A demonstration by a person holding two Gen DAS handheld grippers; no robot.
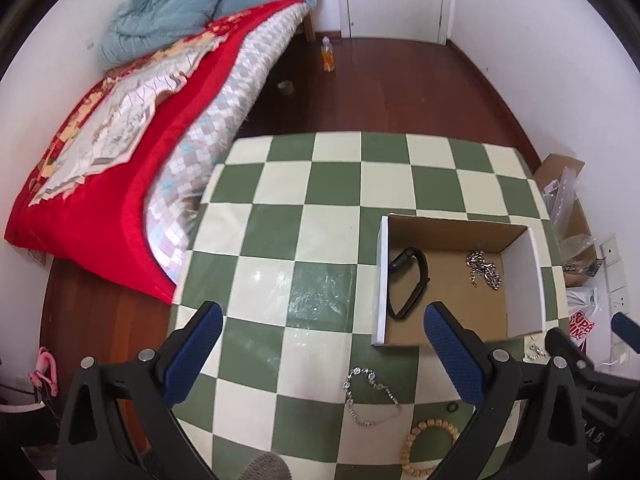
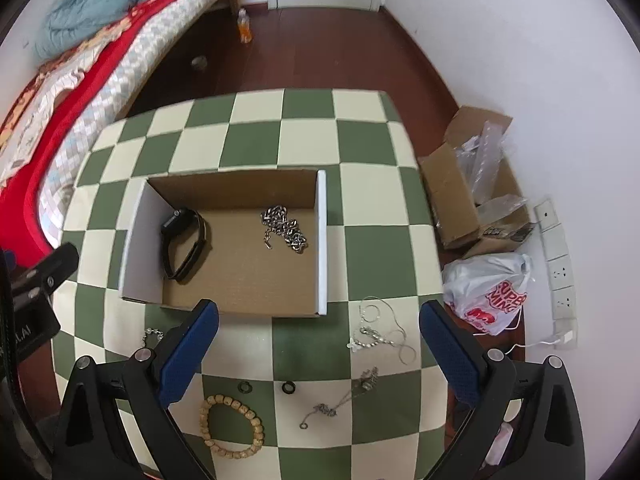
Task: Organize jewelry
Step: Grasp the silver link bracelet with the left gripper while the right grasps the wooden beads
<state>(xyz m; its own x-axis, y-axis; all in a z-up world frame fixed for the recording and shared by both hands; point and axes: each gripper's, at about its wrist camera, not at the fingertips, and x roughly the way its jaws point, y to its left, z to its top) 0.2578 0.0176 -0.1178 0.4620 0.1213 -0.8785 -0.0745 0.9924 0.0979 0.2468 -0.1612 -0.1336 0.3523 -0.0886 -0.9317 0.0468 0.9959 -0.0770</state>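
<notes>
Fingers of the left gripper and right gripper stand wide apart with nothing between them, both above the checkered worktop. Just beyond sits the open cardboard box, holding a black band and a silver chain. A bead bracelet, two small rings and thin chains lie loose outside it.

We see a green and cream checked tablecloth under our blue-padded jaws, a brown cardboard box with white sides ahead, and a tan beaded bracelet between the right jaws.
</notes>
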